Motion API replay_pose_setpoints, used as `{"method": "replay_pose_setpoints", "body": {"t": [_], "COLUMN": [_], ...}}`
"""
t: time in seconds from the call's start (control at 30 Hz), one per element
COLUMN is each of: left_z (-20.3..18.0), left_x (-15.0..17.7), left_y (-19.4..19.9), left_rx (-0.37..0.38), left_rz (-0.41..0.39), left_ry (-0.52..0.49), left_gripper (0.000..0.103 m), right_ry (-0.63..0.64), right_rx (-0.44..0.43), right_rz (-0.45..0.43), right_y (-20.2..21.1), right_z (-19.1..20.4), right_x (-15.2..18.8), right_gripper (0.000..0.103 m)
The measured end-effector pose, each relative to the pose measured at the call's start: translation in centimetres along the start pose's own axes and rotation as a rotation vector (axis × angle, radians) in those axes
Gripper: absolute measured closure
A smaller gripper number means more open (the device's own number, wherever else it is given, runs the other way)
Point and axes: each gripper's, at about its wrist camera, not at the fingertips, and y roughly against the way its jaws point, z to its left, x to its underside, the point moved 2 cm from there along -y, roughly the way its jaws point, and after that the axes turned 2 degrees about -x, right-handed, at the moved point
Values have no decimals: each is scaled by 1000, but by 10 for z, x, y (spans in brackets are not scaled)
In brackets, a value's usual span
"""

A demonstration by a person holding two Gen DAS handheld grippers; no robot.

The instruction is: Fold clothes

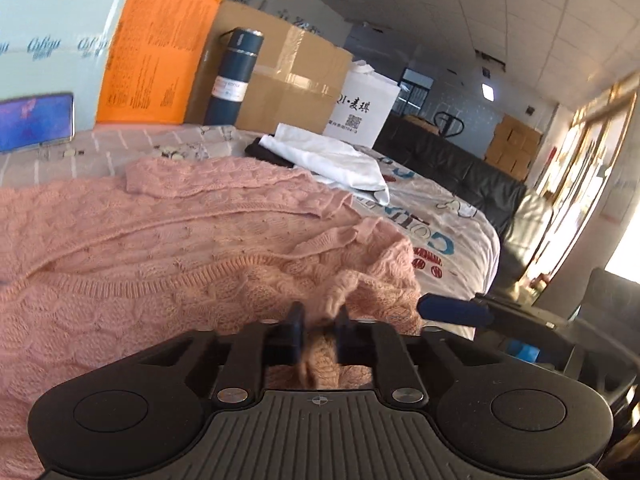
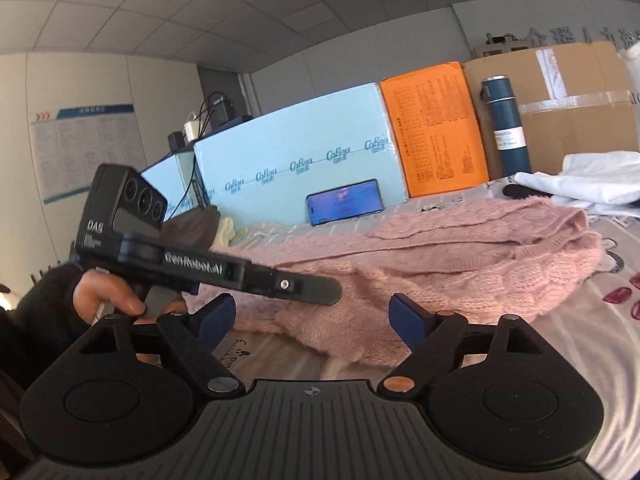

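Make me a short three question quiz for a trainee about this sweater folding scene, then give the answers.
1. True or false: the left gripper is shut on the pink sweater.
2. Multiple choice: the right gripper is A) shut on the sweater, B) open and holding nothing, C) shut on the bottle.
3. Fill in: the dark blue bottle stands between the orange panel and the ____ box.

Key:
1. True; knit is pinched between its fingers.
2. B.
3. Cardboard.
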Motion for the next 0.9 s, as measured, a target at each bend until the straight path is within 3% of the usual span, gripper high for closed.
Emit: {"method": "replay_pose_setpoints", "body": {"t": [0.17, 0.23, 0.5, 0.6, 0.63, 0.67, 0.73, 0.9], "left_z": [-21, -15, 24, 30, 31, 32, 32, 36], "left_x": [-31, -41, -25, -23, -23, -22, -23, -20], "left_y": [26, 28, -9, -11, -8, -6, -2, -16], "left_rx": [23, -10, -147, -200, -202, -205, -223, -412], "left_rz": [-191, -216, -22, 17, 8, -3, -28, 36], "left_ry": [-98, -93, 4, 2, 1, 0, -6, -91], "left_gripper": [99, 99, 97, 83, 73, 55, 39, 38], "right_ry": [-43, -63, -159, -195, -207, -219, -237, -131], "right_rx": [92, 106, 129, 137, 140, 143, 163, 335], "right_rz": [-65, -66, -20, -2, 4, 10, 20, 98], "right_y": [19, 14, -18, -30, -34, -38, -42, -57], "right_z": [-18, -23, -46, -55, -58, -61, -65, -60], "right_x": [-6, -10, -23, -28, -30, -31, -31, -27], "right_gripper": [20, 20, 20, 20, 20, 20, 20, 21]}}
